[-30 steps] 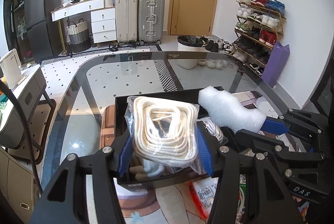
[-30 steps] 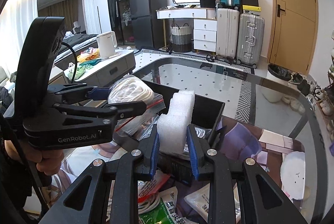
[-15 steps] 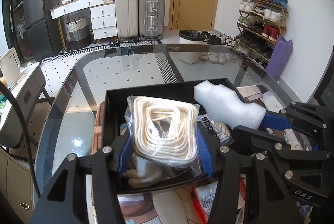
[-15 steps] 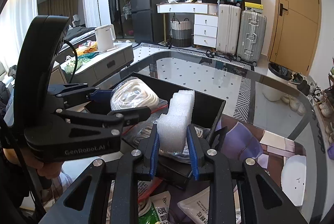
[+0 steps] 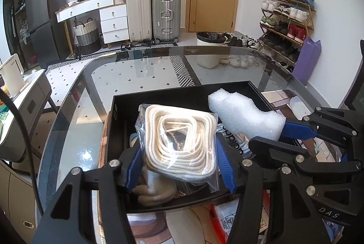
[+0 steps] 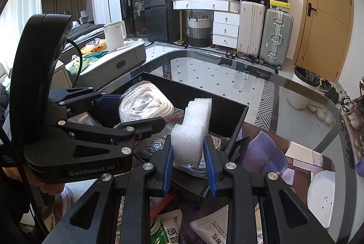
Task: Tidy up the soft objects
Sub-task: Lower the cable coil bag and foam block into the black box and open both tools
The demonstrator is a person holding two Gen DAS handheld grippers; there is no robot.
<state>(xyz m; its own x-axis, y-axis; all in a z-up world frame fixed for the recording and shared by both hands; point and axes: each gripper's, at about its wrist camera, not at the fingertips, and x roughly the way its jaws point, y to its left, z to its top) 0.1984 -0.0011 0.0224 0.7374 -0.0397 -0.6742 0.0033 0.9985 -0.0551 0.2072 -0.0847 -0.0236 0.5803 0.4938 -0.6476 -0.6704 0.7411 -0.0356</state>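
Observation:
My left gripper [image 5: 178,153] has a clear bag of coiled white rope [image 5: 179,141] between its blue pads, over the open black box [image 5: 182,93]. Its jaws are opening slightly, and the pads still touch the bag's sides. My right gripper [image 6: 187,153] is shut on a white foam piece [image 6: 193,130] that stands upright over the box's right half [image 6: 227,112]. In the left wrist view the foam [image 5: 245,116] juts left from the right gripper [image 5: 270,137]. In the right wrist view the left gripper [image 6: 134,110] and rope bag [image 6: 145,105] are on the left.
The box stands on a glass table [image 5: 136,75] and holds a printed bag [image 5: 234,139] and a beige coil [image 5: 154,194]. Packets [image 6: 168,230] lie at the table's near edge. A white round item [image 6: 320,189] lies on the right. A hand [image 6: 45,184] holds the left gripper.
The right gripper has carried the foam a little forward and down over the box. The left gripper with the rope bag has barely moved; more of the box's inside shows.

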